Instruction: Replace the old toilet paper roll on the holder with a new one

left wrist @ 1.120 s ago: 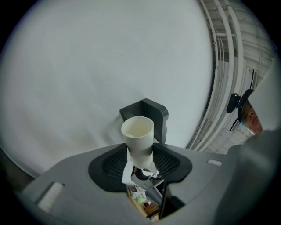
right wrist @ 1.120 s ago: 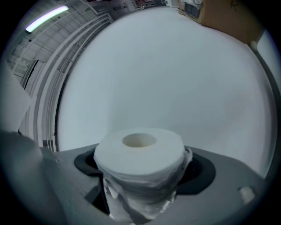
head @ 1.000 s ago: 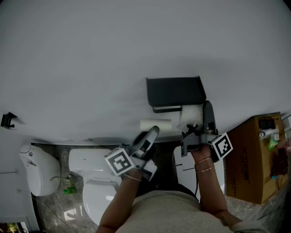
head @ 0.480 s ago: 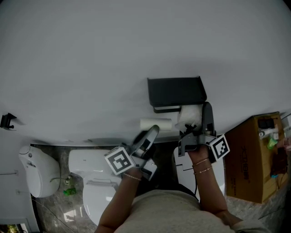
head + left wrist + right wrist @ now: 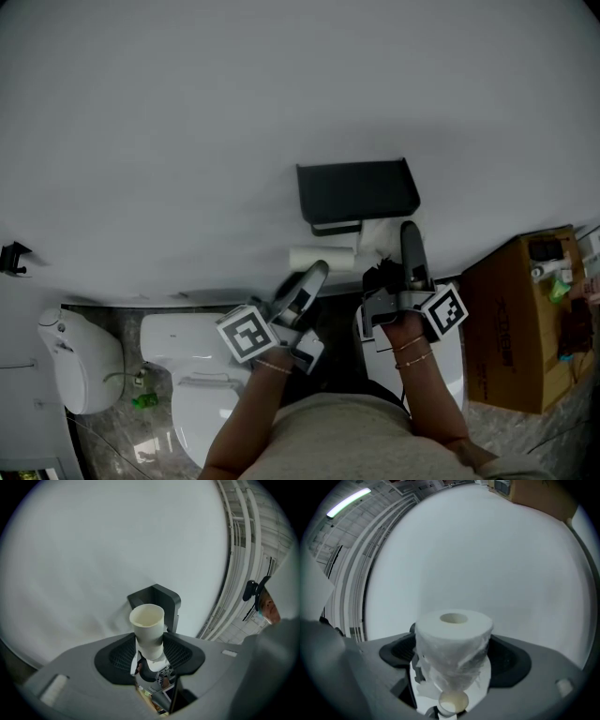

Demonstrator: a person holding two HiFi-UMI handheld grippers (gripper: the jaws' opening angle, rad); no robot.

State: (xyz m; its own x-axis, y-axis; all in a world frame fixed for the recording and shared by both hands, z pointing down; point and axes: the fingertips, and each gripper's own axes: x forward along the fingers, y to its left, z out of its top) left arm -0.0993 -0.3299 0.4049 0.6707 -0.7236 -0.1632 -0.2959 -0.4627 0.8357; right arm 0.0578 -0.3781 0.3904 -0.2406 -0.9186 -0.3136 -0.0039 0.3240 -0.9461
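Close below us, our left hand (image 5: 274, 354) slants up and rightward, the left gripper (image 5: 150, 656) pinching the empty tube (image 5: 148, 627). Our right hand (image 5: 405, 330) points ahead, the right gripper (image 5: 454, 660) clamped on the new roll (image 5: 453, 639), with the black holder (image 5: 357, 192) just beyond its tips.

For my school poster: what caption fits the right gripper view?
The right gripper holds a full toilet paper roll before a white wall.
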